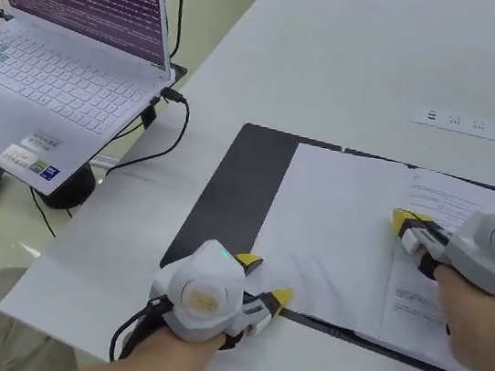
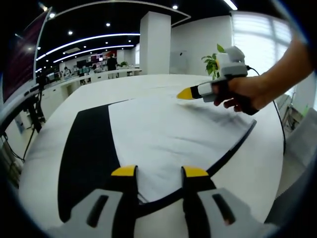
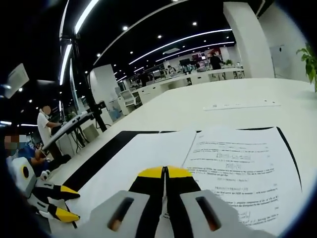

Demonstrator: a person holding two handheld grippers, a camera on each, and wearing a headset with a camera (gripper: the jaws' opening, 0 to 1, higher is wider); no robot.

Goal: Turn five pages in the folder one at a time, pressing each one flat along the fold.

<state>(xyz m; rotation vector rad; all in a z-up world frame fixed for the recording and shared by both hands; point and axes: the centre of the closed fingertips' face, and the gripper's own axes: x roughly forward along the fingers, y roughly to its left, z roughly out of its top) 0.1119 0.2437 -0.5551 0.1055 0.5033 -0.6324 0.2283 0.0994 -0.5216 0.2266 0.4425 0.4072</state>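
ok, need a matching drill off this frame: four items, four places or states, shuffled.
Items:
1. left tongs
2. right tongs
3. laptop
4. power strip

Places or states:
A. shut, tips at the fold of the folder
B. left of the table, screen lit
C. open, at the folder's near edge
D. lying on the table beyond the folder

Pairs: 1-C, 2-A, 3-B, 4-D

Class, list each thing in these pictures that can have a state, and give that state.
Black folder: open, flat on the white table.
Blank white page: lying over the left side.
Printed white page: face up on the right.
Left gripper: open.
Right gripper: shut, over the fold.
White laptop: open, screen lit.
Black cable: plugged into the laptop.
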